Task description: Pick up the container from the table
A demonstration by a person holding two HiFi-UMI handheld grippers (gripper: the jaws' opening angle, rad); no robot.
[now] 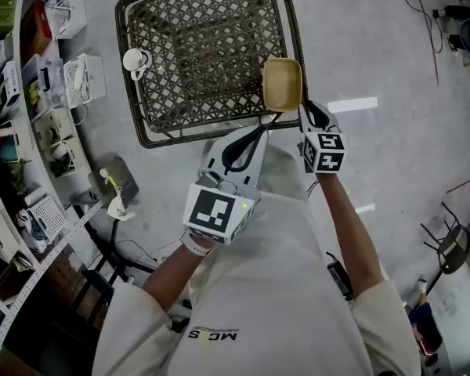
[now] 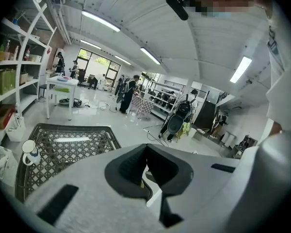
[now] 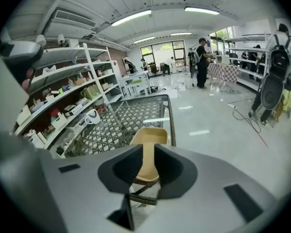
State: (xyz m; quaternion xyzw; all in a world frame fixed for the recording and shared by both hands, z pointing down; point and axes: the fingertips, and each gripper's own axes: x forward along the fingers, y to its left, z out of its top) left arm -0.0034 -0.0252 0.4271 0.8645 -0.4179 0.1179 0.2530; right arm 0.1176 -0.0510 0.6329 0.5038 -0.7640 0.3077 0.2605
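Observation:
A tan, shallow container point(image 1: 283, 84) is at the right edge of the dark lattice table point(image 1: 204, 45). My right gripper point(image 1: 301, 106) is shut on its near rim. In the right gripper view the container point(image 3: 150, 136) runs out from between the jaws of that gripper point(image 3: 146, 152) over the table's point(image 3: 116, 125) near right corner. I cannot tell whether it touches the table. My left gripper point(image 1: 263, 127) hovers at the table's front edge, left of the container. It is shut point(image 2: 146, 147) with nothing in it.
A white mug point(image 1: 135, 59) stands at the table's left edge. Cluttered shelves point(image 1: 31, 116) curve along the left. A folded chair point(image 1: 454, 245) and cables lie on the floor at the right. People and a white table point(image 2: 60, 84) are far off.

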